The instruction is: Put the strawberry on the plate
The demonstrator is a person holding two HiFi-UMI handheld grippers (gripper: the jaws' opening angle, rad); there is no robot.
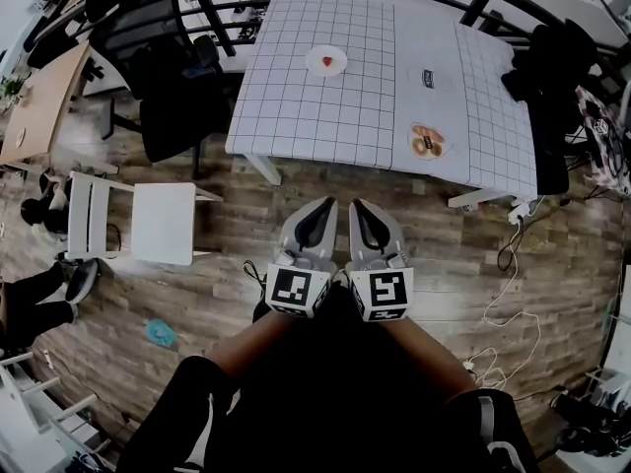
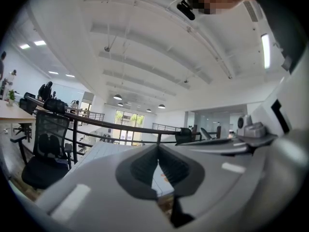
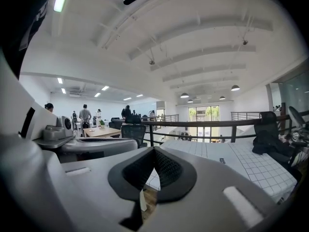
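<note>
A red strawberry (image 1: 326, 62) lies on a small white plate (image 1: 338, 66) toward the far side of the table with the checked cloth (image 1: 296, 116). A second plate (image 1: 441, 137) near the table's front edge holds brown and orange pieces. My left gripper (image 1: 326, 205) and right gripper (image 1: 357, 206) hang side by side over the wooden floor, well short of the table. Both are shut with nothing between their jaws. The left gripper (image 2: 158, 151) and the right gripper (image 3: 154, 153) each point level toward the checked table (image 3: 227, 158) ahead.
A black office chair (image 1: 163, 57) stands left of the table and a white chair (image 1: 148, 223) on the floor at the near left. Dark clothing (image 1: 547, 97) hangs over the table's right end. White cables (image 1: 513, 294) trail across the floor at right. A small dark object (image 1: 428, 78) lies on the cloth.
</note>
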